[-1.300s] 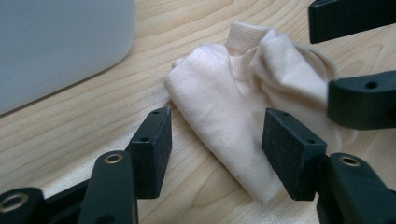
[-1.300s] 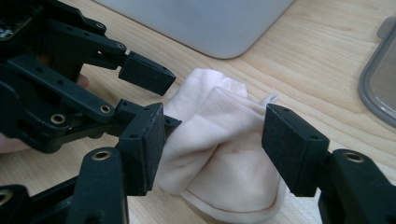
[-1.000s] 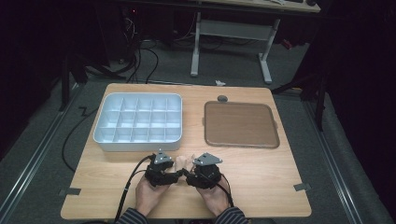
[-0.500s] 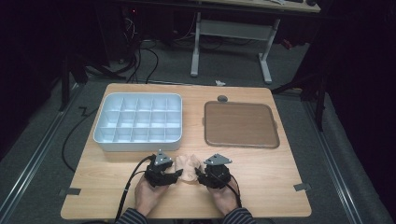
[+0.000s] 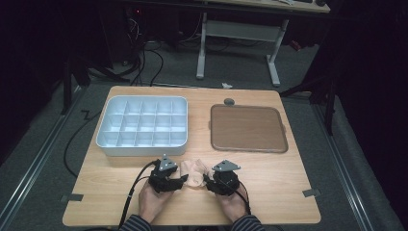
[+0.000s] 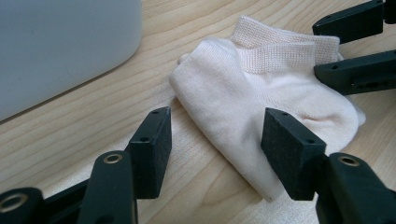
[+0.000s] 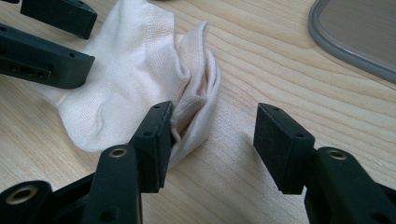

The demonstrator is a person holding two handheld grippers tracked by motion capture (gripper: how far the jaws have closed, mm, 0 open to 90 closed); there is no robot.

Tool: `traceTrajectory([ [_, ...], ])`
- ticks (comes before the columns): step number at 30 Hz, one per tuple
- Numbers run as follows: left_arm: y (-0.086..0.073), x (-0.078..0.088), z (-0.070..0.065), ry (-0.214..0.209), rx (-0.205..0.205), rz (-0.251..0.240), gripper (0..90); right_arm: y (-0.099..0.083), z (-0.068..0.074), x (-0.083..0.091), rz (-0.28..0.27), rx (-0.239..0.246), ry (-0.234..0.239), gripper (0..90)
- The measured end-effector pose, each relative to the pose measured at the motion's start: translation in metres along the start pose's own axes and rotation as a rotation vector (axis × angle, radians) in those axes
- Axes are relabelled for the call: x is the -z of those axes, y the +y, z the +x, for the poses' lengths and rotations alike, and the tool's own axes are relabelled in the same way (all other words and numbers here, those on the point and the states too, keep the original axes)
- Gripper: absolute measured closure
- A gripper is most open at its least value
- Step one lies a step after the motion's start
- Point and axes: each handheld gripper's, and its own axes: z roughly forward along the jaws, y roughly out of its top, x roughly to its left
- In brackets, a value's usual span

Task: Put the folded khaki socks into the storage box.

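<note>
A pale cream ankle sock (image 5: pixel 194 173) lies crumpled on the wooden table (image 5: pixel 269 178) near its front edge, between my two grippers. My left gripper (image 5: pixel 182 178) points right at it, open. In the left gripper view its jaws (image 6: pixel 217 135) straddle the sock's (image 6: pixel 261 93) toe end without pressing. My right gripper (image 5: pixel 208 180) points left, open. Its jaws (image 7: pixel 217 133) have just been closing a little. One pad touches the sock's (image 7: pixel 135 79) folded edge, and bare wood fills the rest of the gap.
A light grey tray (image 5: pixel 142 150) with several compartments stands at the back left, close behind the left hand. At the back right lies a flat brown tray (image 5: pixel 248 127). A small dark round knob (image 5: pixel 229 101) sits behind it.
The right hand has shifted a little to the right and toward the table's front edge, so more of the sock shows between the grippers. The left hand has stayed still.
</note>
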Motion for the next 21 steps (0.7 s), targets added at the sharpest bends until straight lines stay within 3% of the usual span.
traceTrajectory([
  [7, 0.001, 0.001, 0.002, -0.012, 0.020, 0.001, 42.6, 0.001, 0.000, 0.002, -0.006, -0.009, 0.006, 48.0],
  [12, 0.001, 0.002, 0.005, -0.024, 0.038, 0.000, 41.6, 0.002, 0.000, 0.012, -0.042, -0.008, 0.021, 50.8],
  [15, 0.001, 0.005, 0.005, -0.034, 0.046, -0.010, 41.6, 0.006, 0.001, 0.019, -0.065, -0.001, 0.041, 57.7],
  [18, 0.002, 0.008, 0.007, -0.048, 0.059, -0.033, 41.7, 0.011, 0.003, 0.025, -0.083, 0.006, 0.097, 67.8],
  [21, 0.003, 0.009, 0.009, -0.053, 0.073, -0.035, 41.9, 0.013, 0.007, 0.026, -0.078, 0.019, 0.111, 72.1],
])
